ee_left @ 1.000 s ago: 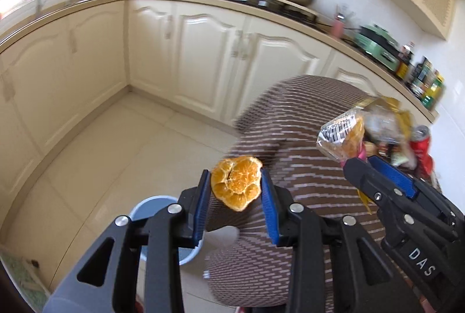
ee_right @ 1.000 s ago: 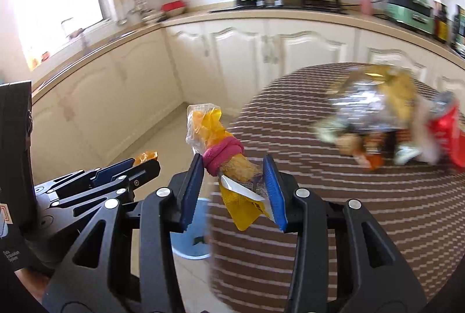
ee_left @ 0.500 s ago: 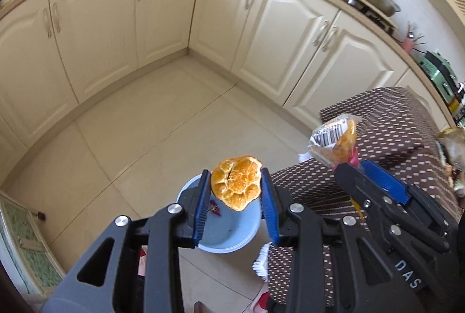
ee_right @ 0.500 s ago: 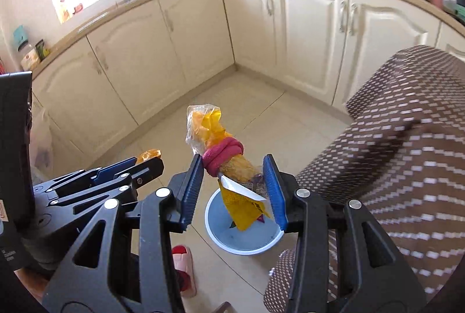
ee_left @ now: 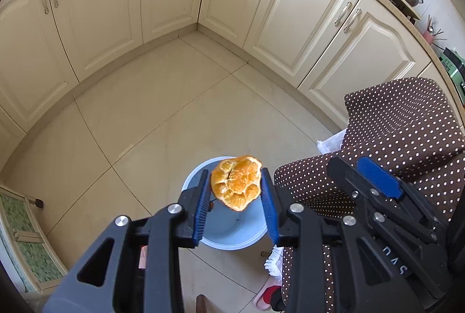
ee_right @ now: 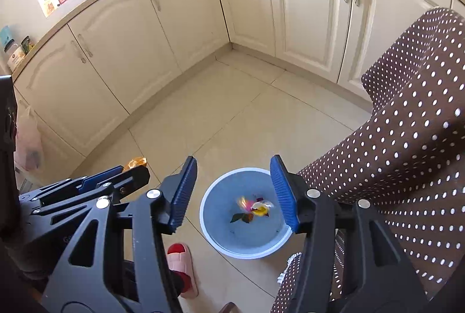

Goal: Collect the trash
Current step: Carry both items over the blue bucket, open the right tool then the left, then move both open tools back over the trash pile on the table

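The only legible writing is the white lettering "DAS" on the black body of the right gripper (ee_left: pixel 375 176), seen from the left wrist view; labels on the jars along the counter are too small to read. The left gripper (ee_left: pixel 236 196) is clenched on a peeled orange half (ee_left: pixel 236 182), its ribbed blue pads pressing both sides, directly above the round pale-blue bin (ee_right: pixel 244 214) on the floor. The right gripper (ee_right: pixel 234 193) has just been opening and stands released with nothing between its jaws; a blurred wrapper (ee_right: pixel 255 206) of yellow, pink and clear film lies inside the bin beside a dark leaf. The bin sits just beside the hanging edge of a brown, white-dotted tablecloth (ee_right: pixel 407 138). Glossy cream floor tiles (ee_left: pixel 174 115) stretch bare toward the cream panelled cabinets (ee_right: pixel 305 7). A pink slipper (ee_right: pixel 181 260) lies near the bin.
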`<state>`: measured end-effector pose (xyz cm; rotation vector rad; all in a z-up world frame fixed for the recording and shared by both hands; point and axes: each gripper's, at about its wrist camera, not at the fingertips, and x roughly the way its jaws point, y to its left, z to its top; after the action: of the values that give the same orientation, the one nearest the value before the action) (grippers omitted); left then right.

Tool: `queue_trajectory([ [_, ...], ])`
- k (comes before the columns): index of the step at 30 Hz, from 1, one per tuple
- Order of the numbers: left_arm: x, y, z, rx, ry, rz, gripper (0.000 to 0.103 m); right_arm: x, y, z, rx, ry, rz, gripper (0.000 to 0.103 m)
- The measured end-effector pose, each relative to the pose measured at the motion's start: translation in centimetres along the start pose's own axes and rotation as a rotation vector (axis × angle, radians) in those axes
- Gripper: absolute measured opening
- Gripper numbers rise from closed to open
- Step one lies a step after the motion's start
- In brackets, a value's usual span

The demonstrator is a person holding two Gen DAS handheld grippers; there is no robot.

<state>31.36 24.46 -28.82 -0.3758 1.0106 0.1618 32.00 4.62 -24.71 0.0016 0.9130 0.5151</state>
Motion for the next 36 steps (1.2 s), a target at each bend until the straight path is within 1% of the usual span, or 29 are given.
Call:
queue_trajectory([
  [6, 1.4, -1.0, -0.1, 0.017, 0.023, -0.005, 0.033, -0.6, -1.0, -0.2, 0.017, -0.019, -0.022, 0.053],
  [11, 1.7, -2.1, 0.0, 0.034, 0.025, -0.015, 0.033, -1.4, -1.8, -0.2, 0.029, -0.035, -0.035, 0.053],
  [22, 0.6, -3.6, 0.5, 0.071, -0.008, -0.014, 0.034, -3.0, -2.5, 0.1, 0.047, -0.076, -0.046, 0.054],
  [25, 0.2, -3.7, 0.6, 0.070, -0.005, -0.019, 0.035, -3.5, -2.5, 0.1, 0.045, -0.081, -0.047, 0.054],
  [31, -0.7, -3.9, 0.5, 0.061, -0.018, -0.020, 0.042, -4.6, -2.2, 0.0, 0.044, -0.099, -0.047, 0.054],
  [36, -1.9, -4.4, 0.3, 0.068, -0.032, -0.020, 0.042, -5.8, -2.1, 0.1, 0.042, -0.110, -0.047, 0.054],
])
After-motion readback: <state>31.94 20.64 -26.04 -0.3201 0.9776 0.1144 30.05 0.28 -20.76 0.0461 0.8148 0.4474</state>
